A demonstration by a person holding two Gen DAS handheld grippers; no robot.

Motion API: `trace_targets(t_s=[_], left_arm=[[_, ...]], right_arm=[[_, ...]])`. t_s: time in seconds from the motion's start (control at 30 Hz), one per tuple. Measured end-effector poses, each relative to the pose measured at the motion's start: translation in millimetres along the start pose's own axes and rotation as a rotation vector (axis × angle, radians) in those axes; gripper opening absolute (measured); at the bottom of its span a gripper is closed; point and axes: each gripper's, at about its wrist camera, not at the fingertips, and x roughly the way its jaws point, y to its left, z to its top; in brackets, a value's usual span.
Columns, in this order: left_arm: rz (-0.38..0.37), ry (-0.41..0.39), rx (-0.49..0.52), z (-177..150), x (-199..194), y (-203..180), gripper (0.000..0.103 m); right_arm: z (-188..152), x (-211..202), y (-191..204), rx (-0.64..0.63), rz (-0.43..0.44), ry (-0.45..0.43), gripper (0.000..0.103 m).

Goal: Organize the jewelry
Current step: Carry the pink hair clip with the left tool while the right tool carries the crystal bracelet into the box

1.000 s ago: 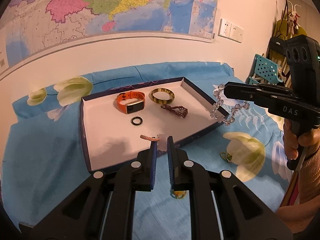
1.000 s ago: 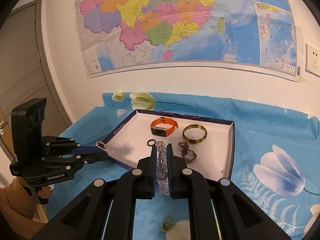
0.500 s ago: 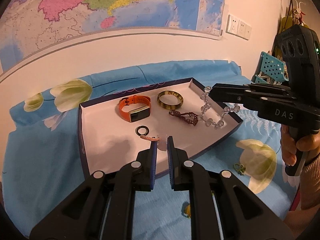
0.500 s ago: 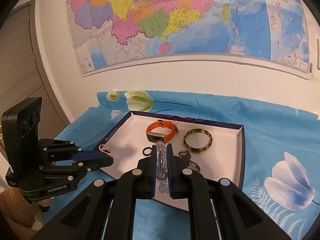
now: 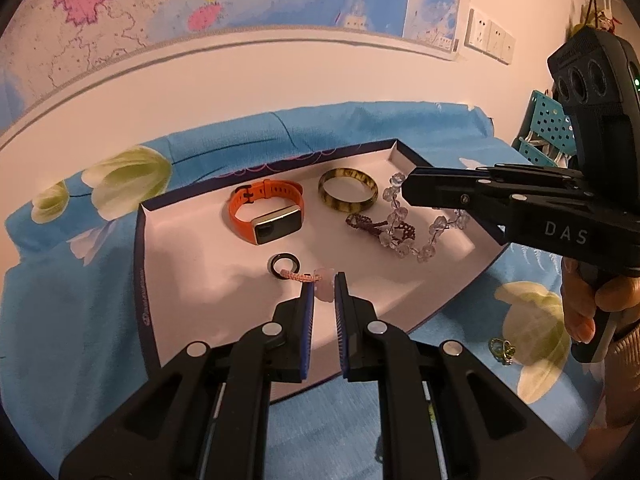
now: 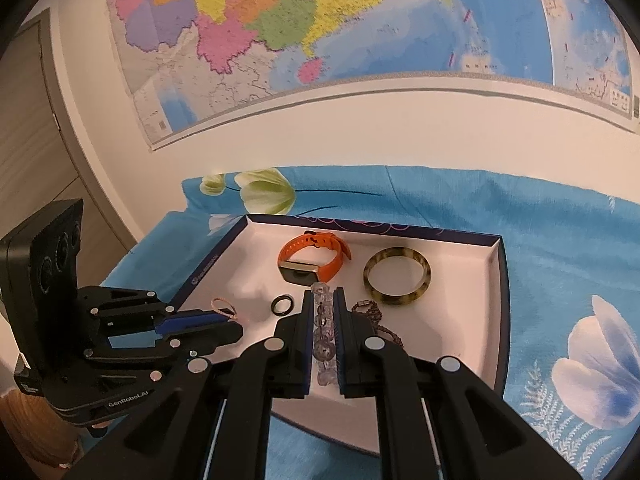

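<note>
Closest in the left wrist view, the left gripper (image 5: 324,294) is clamped on a small pale pink charm (image 5: 325,286) with a pink cord (image 5: 298,277) sticking out toward 9 o'clock, hanging over the near part of the tray (image 5: 141,280). The cord loop also shows in the right wrist view (image 6: 222,307), poking out of the left gripper's tips at about 9 o'clock from center.

The right gripper (image 6: 323,310) is squeezed together on a clear bead bracelet (image 6: 323,332), beads stacked between the pads. From the left camera the bracelet (image 5: 404,236) droops from the right gripper's tip (image 5: 408,192) down onto the tray's right side, lying across a dark red braided piece (image 5: 360,222). A hand (image 5: 588,304) holds that gripper's handle at 3 o'clock.

On the blue flowered cloth (image 5: 60,320), outside the tray at 4 o'clock, sits a little gold-green trinket (image 5: 502,350); can't tell what it is.

Inside the tray, going back: a black ring (image 5: 285,264) just beyond the cord, then an orange watch (image 5: 266,216), and at 1 o'clock from it a yellow-brown bangle (image 5: 348,196), near but apart.

Farthest back, a colourful map (image 6: 320,20) on the wall, sockets (image 5: 490,36) at 2 o'clock, and a teal basket (image 5: 548,120) at the right edge.
</note>
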Motion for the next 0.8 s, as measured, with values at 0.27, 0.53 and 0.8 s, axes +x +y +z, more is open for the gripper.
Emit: trace_targets(t_s=[0.27, 0.53, 0.8], left_arm=[[-0.002, 0.036, -0.021, 3.4, 18.2, 7.1, 0.011], [-0.007, 0.074, -0.031, 8.4, 36.0, 8.0, 0.011], [-0.007, 0.088, -0.041, 12.5, 45.4, 8.3, 0.014]], right_arm=[[2.3, 15.2, -11.9, 0.031, -0.004, 0.023, 0.008], [2.3, 31.0, -27.0, 0.079, -0.020, 0.052, 0.008], [0.4, 35.9, -35.1, 0.099, -0.062, 0.073, 0.012]])
